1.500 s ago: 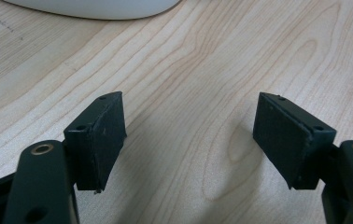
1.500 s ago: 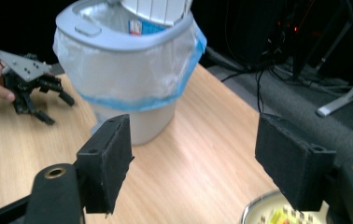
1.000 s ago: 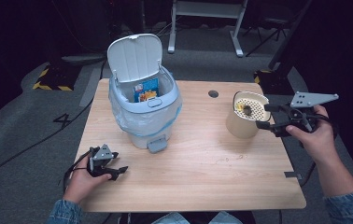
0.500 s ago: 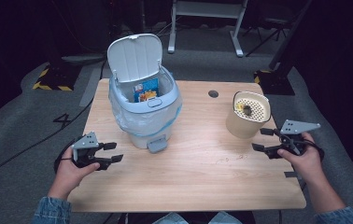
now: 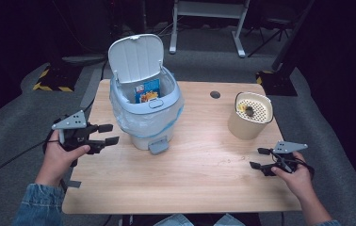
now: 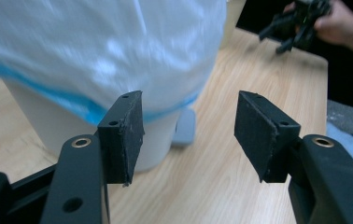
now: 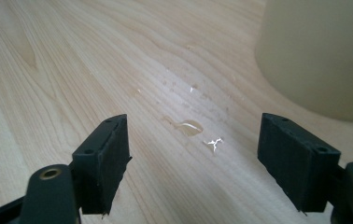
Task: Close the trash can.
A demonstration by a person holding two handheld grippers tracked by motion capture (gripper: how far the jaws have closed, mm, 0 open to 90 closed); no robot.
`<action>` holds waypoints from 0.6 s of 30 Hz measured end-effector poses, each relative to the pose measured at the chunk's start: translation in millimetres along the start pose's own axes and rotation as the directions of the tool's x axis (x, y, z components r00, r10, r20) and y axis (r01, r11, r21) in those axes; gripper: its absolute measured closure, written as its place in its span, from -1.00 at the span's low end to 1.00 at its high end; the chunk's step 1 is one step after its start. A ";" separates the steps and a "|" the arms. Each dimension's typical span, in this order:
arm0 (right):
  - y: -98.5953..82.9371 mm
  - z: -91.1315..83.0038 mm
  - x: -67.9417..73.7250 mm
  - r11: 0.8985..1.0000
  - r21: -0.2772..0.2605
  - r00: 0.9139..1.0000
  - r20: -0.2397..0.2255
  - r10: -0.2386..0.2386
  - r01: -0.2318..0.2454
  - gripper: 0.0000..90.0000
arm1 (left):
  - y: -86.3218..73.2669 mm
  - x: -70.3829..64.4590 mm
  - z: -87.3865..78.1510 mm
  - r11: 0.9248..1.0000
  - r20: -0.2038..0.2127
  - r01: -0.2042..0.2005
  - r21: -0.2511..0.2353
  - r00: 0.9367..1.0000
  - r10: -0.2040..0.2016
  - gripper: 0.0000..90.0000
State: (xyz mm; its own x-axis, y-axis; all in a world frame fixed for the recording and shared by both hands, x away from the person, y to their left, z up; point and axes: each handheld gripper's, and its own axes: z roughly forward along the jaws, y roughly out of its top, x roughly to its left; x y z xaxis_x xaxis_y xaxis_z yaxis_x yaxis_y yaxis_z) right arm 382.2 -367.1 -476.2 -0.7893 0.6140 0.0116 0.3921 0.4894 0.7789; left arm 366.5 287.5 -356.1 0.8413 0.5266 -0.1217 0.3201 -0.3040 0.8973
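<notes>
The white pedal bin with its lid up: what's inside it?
In the high view, the pedal bin holds a clear liner bag folded over its rim, and a blue and yellow packet stands inside. Whatever lies deeper is hidden by the bin's wall.

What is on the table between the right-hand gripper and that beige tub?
Nothing solid: in the right gripper view, the wood between the open right gripper and the beige tub carries just a small wet smear. The high view shows bare table there.
</notes>
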 end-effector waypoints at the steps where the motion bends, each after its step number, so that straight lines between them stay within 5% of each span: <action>1: 0.0 0.0 0.0 1.000 0.000 1.000 0.000 0.000 0.000 -0.44 | 0.0 0.0 0.0 1.000 0.000 0.000 0.000 1.000 0.000 -0.06; 8: -15.3 14.9 7.3 0.998 0.052 0.998 0.057 -0.022 0.019 -0.46 | 36.0 9.8 -5.1 0.999 0.016 -0.022 -0.030 1.000 0.023 -0.06; 18: -19.9 19.2 8.1 0.998 0.051 0.999 0.047 0.021 -0.024 -0.51 | 81.5 29.8 -17.8 0.994 0.006 -0.029 -0.101 1.000 0.029 -0.03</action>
State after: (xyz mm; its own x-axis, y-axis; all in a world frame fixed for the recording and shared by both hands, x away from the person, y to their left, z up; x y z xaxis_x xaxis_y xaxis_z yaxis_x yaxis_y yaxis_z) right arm 377.1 -360.0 -503.6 -0.7578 0.6525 -0.0010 0.4345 0.5057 0.7453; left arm 409.9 292.6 -279.0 0.8531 0.5125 -0.0979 0.2502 -0.2373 0.9387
